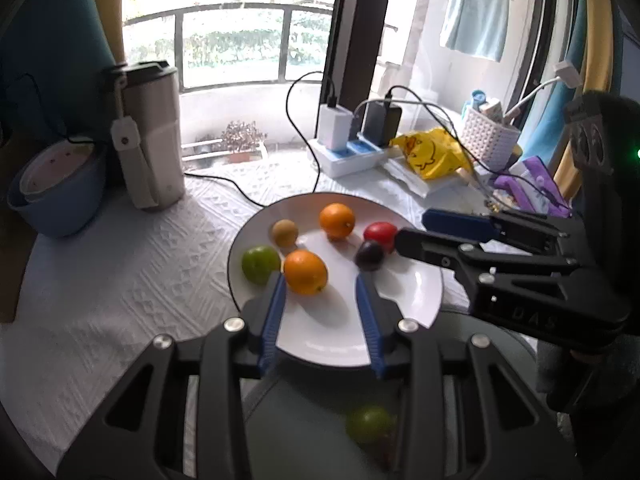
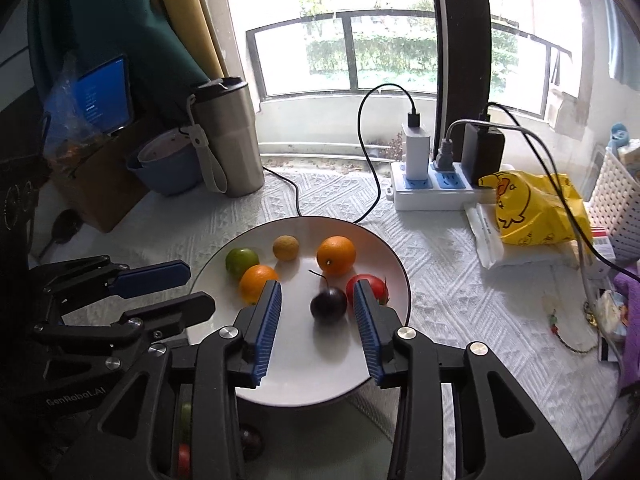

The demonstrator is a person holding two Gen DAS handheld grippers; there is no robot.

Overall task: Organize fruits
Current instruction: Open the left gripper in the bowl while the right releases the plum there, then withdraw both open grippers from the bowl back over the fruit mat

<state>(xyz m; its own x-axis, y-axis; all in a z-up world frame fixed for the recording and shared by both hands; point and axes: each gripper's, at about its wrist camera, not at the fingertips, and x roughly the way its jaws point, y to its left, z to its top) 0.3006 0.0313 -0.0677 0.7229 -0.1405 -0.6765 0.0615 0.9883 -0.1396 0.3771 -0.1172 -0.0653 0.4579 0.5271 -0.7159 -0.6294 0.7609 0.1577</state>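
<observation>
A white plate (image 1: 404,292) (image 2: 292,380) holds two oranges (image 1: 306,272) (image 2: 336,256), a green lime (image 1: 260,264) (image 2: 241,261), a brown kiwi (image 1: 285,233) (image 2: 285,248), a red tomato (image 1: 380,234) (image 2: 374,286) and a dark plum (image 1: 370,255) (image 2: 329,304). My left gripper (image 1: 320,284) is open and empty over the plate's near side, just beside the near orange. My right gripper (image 2: 316,294) is open, its fingers on either side of the plum without touching it. A grey-green plate (image 1: 304,432) below the grippers holds a green fruit (image 1: 370,424).
A steel tumbler (image 1: 150,136) and a blue bowl (image 1: 56,188) stand at the back left. A power strip (image 2: 432,188) with chargers and cables, a yellow bag (image 2: 532,208) and a white basket (image 1: 488,136) crowd the back right. A white textured cloth (image 2: 440,280) covers the table.
</observation>
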